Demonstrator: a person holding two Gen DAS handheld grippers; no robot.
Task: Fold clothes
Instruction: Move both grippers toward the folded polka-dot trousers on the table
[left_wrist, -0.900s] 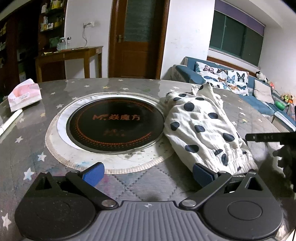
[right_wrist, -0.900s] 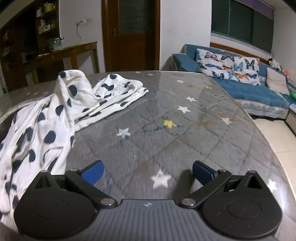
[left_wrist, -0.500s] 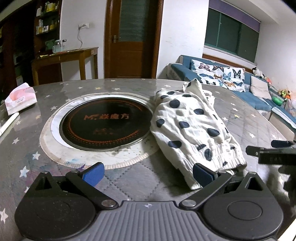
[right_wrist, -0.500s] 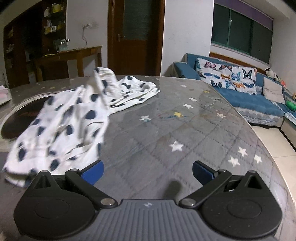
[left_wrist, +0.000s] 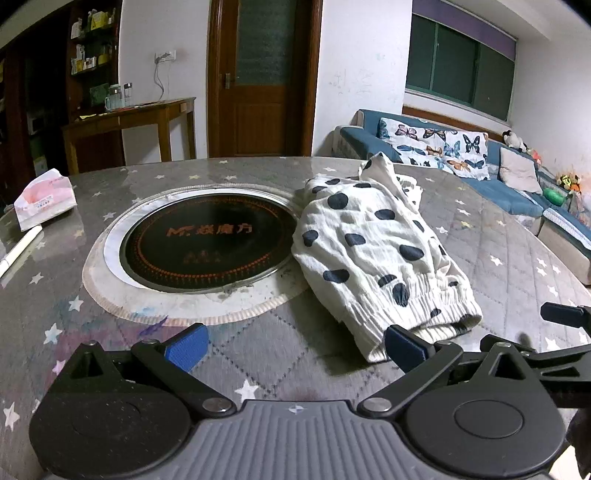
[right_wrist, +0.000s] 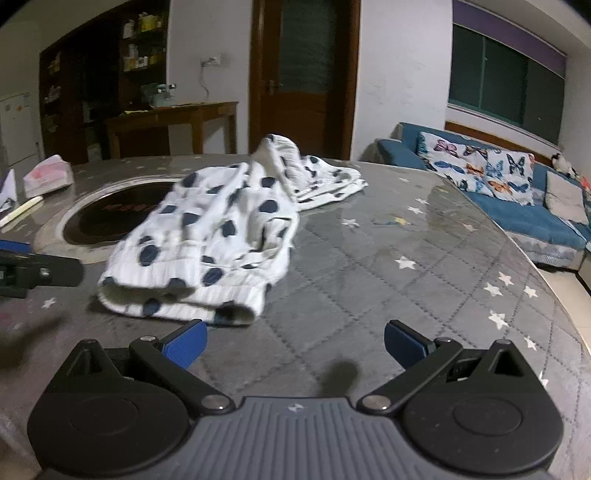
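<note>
The garment (left_wrist: 373, 254), white with dark dots, lies crumpled on the table (left_wrist: 258, 354), its edge overlapping the cooktop (left_wrist: 207, 240) rim. The left gripper (left_wrist: 295, 341) and right gripper (right_wrist: 295, 341) hover near its ribbed hem, jaws wide, holding nothing.

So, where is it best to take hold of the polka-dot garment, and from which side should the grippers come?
Probably at the ribbed elastic band of the polka-dot garment, the thick doubled edge lying nearest both open grippers. Come from the near side, low along the table: left gripper to one corner of the band, right gripper to the other.
</note>
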